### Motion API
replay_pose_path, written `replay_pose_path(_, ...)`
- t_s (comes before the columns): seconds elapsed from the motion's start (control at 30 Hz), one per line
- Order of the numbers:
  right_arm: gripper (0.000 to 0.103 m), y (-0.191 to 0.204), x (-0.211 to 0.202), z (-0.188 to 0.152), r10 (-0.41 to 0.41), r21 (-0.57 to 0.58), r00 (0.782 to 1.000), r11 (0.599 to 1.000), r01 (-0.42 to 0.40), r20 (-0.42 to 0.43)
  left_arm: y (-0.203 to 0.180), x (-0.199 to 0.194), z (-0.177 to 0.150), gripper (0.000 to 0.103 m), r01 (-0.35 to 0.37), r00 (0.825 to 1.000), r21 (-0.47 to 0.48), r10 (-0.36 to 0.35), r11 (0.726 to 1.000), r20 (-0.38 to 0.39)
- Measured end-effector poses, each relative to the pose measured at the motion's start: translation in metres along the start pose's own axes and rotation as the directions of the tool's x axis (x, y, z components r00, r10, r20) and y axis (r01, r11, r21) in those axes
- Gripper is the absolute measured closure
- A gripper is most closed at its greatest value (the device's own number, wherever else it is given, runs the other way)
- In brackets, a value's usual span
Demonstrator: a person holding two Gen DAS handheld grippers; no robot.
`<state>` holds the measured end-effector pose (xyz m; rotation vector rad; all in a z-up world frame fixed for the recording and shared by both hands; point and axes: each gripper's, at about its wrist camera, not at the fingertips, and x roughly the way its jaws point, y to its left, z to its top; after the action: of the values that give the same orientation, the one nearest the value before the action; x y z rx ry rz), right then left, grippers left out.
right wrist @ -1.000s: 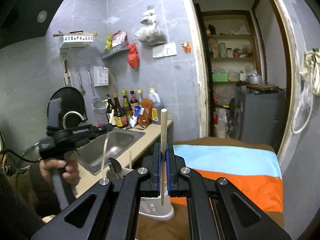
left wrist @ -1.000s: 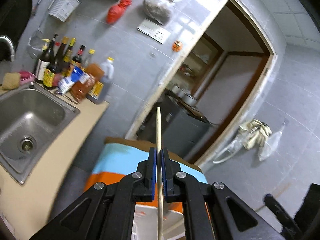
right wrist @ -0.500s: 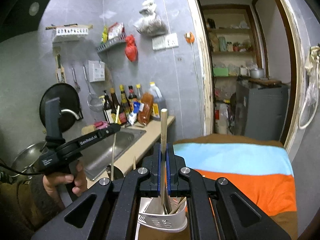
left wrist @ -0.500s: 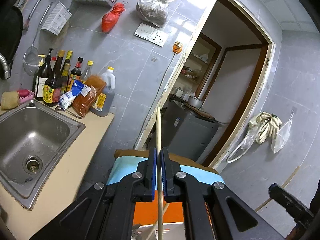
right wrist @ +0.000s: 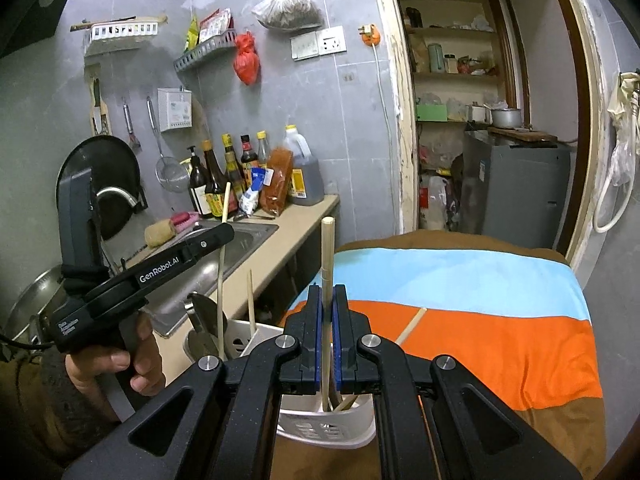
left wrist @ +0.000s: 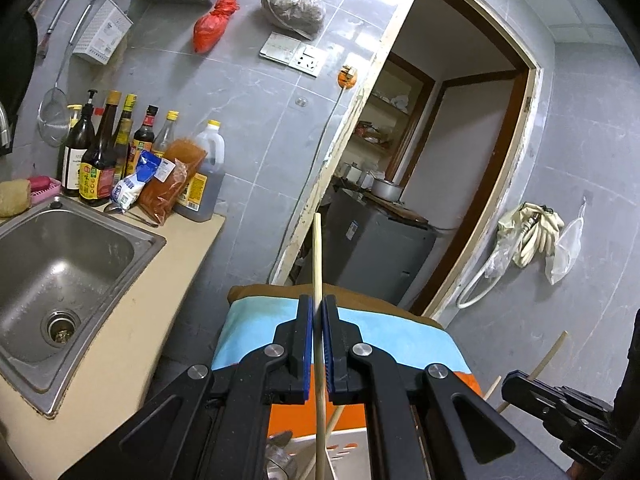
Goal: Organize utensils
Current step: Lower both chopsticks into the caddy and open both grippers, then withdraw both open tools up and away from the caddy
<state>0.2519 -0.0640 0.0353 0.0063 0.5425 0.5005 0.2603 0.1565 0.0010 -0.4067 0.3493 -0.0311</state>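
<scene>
Two tools, two chopsticks: left tool [left wrist: 316, 312] clenched on one wooden chopstick [left wrist: 318, 256], right tool [right wrist: 327, 300] gripping another chopstick [right wrist: 327, 252], both upright above white utensil holder [right wrist: 320, 432] on striped cloth [right wrist: 480, 320].

Upright chopsticks [left wrist: 317, 256] over white holder [right wrist: 328, 430]

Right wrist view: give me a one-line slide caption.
Right gripper and left gripper each hold a chopstick upright over the white utensil holder on a striped cloth.
</scene>
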Motion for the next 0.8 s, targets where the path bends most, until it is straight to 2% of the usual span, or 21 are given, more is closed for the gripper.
replay_pose_path(0.27, 0.099, 0.001, 0.000, -0.002, 0.004, -0.008, 1.000, 1.000, -0.004, -0.016, -0.005, -0.003, -0.004, 0.098, -0.010, 1.000, 0.029, 0.010, 1.000, -0.005)
replay_pose_path(0.47, 0.097, -0.001, 0.000, -0.004, -0.013, 0.005, 0.999, 1.000, 0.013, -0.043, -0.004, -0.008, -0.008, 0.095, 0.002, 0.998, 0.037, 0.000, 0.999, -0.064)
replay_pose_path(0.57, 0.087, -0.004, -0.003, -0.006, -0.018, 0.018, 0.999, 1.000, 0.018, -0.044, -0.002, -0.011, -0.012, 0.083, 0.010, 0.996, 0.025, -0.007, 1.000, -0.092)
replay_pose_path(0.63, 0.073, -0.005, -0.006, -0.006, -0.020, 0.024, 0.999, 0.999, 0.021, -0.032, 0.000, -0.014, -0.014, 0.077, 0.015, 0.994, 0.015, -0.014, 1.000, -0.109)
replay_pose_path(0.8, 0.070, -0.006, -0.018, -0.009, -0.048, 0.027, 0.999, 0.999, 0.048, 0.001, -0.002, -0.027, -0.016, 0.069, 0.011, 0.992, 0.019, -0.009, 1.000, -0.123)
